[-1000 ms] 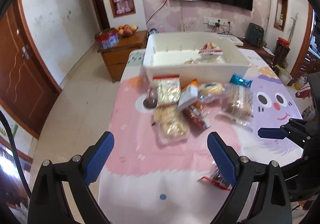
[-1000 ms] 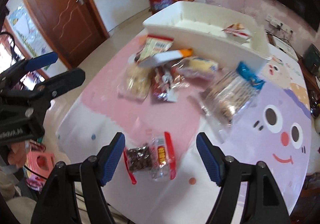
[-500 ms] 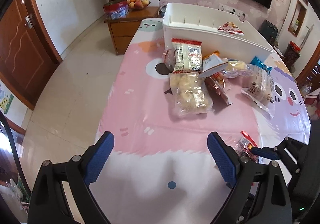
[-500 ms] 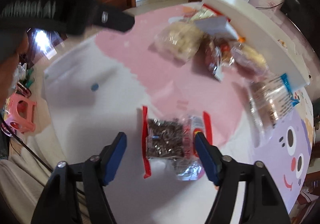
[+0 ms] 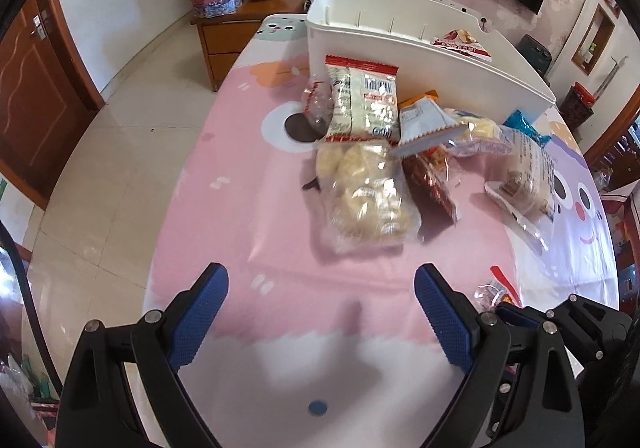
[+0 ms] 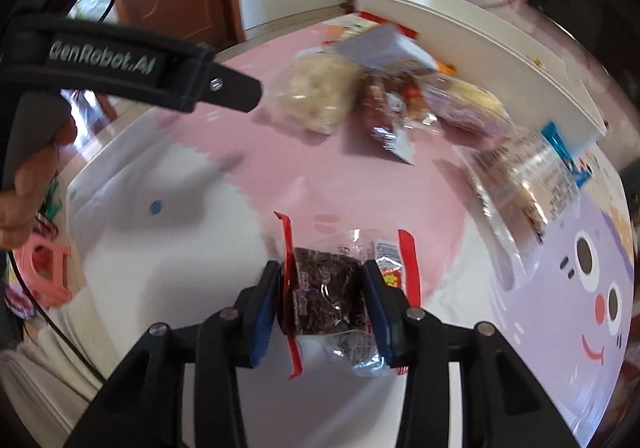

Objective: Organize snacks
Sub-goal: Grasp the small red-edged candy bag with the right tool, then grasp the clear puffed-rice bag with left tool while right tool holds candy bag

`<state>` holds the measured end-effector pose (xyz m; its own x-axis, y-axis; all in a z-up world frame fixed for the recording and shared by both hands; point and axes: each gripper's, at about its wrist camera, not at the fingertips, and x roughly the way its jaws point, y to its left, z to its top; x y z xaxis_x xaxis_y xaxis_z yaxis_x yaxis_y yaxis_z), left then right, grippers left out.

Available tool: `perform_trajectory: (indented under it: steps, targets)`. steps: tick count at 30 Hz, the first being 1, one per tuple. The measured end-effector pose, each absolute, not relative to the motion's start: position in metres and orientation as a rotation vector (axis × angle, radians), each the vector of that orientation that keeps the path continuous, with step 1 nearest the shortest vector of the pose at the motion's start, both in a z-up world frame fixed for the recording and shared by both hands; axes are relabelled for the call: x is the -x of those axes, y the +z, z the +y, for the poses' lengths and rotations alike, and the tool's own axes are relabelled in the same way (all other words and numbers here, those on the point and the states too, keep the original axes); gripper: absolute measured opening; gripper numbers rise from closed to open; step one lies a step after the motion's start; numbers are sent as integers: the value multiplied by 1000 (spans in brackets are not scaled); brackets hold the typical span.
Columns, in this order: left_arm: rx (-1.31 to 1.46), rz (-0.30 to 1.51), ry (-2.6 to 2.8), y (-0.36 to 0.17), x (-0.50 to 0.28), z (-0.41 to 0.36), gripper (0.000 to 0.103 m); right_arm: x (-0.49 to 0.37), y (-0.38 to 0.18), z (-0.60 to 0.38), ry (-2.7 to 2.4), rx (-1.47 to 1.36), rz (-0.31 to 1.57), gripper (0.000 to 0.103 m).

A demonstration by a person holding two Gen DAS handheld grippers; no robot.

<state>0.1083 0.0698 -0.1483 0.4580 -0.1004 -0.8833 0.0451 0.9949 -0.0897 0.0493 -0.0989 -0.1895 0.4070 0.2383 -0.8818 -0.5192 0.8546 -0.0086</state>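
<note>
Right gripper (image 6: 322, 290): jaws closing on the dark snack packet (image 6: 326, 288), which lies between the 2 pads at the table's near edge, its long axis running along the fingers. Pads look to be meeting its sides.

Left gripper (image 5: 320, 312): fingers wide, empty, over bare tablecloth (image 5: 240, 208).

White bin (image 5: 400, 44) stands well beyond the pile of snacks (image 5: 384, 152).

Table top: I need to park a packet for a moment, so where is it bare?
Bare: the pink-and-white near end of the table, under the open left gripper. Crowded: the snack pile against the white bin.
</note>
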Motion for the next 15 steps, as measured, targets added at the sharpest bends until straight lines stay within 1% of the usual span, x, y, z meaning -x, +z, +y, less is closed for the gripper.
perform_trajectory:
  steps: [6, 15]
  targets:
    - [121, 1114, -96, -157, -141, 66, 94, -63, -186, -123, 436, 212, 1078, 41]
    - [129, 1185, -70, -177, -177, 55, 94, -70, -182, -147, 415, 145, 1090, 41]
